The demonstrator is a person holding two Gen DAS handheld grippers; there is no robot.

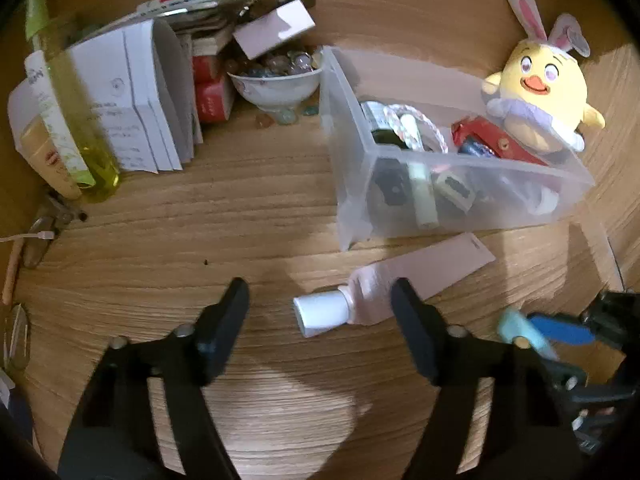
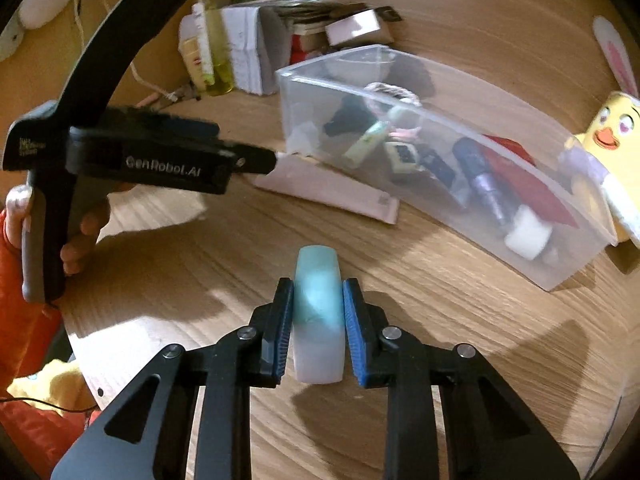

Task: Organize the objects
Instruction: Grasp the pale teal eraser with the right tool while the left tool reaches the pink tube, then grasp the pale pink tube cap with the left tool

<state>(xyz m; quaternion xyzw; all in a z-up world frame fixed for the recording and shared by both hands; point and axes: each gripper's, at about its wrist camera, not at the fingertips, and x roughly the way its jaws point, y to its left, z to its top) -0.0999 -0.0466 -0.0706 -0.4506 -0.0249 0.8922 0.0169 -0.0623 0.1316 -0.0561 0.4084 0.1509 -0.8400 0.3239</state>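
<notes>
A pink tube with a white cap (image 1: 384,284) lies on the wooden table in front of a clear plastic bin (image 1: 440,200) holding several small items. My left gripper (image 1: 320,300) is open, its jaws either side of the tube's cap end, just above the table. My right gripper (image 2: 318,320) is shut on a pale blue-green bottle (image 2: 318,312) and holds it above the table. The tube (image 2: 328,192) and bin (image 2: 440,152) also show in the right wrist view, with the left gripper's body (image 2: 160,156) beside them. The right gripper (image 1: 540,332) appears at the right edge of the left view.
A yellow chick plush (image 1: 540,92) sits behind the bin. At back left stand a bowl of stones (image 1: 276,80), white folded papers (image 1: 140,100), red boxes (image 1: 212,96), a yellow-green bottle (image 1: 76,108) and a pink box (image 1: 276,28). Pliers (image 1: 44,232) lie at the left edge.
</notes>
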